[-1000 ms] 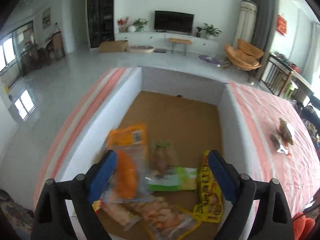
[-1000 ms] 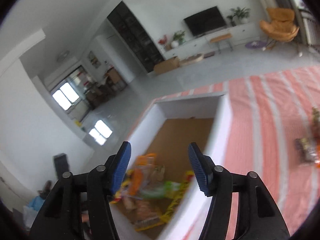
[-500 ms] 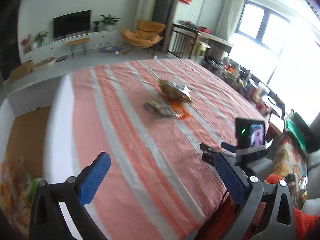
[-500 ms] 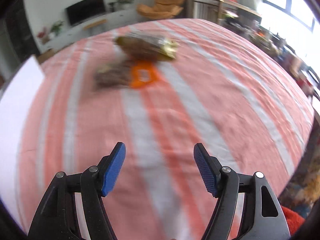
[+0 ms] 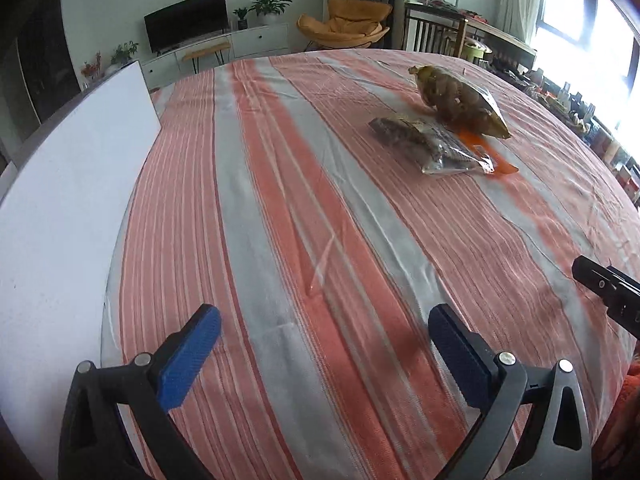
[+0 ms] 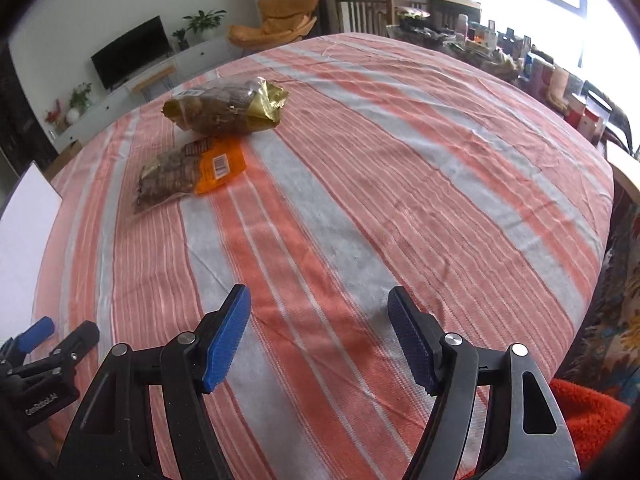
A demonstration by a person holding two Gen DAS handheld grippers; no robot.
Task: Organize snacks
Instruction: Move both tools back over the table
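Here we hold both grippers, left and right, jaws wide and empty above the striped cloth. Three snack bags lie ahead, touching; only the orange bag's barcode shows, its print unreadable. The left gripper's body reads "GenRobot.AI".

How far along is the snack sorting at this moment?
Done: cannot tell; the white box's inside is hidden. In hand: nothing; the left gripper and right gripper are open and empty over the striped cloth. Left: the gold bag and the orange-backed packet.
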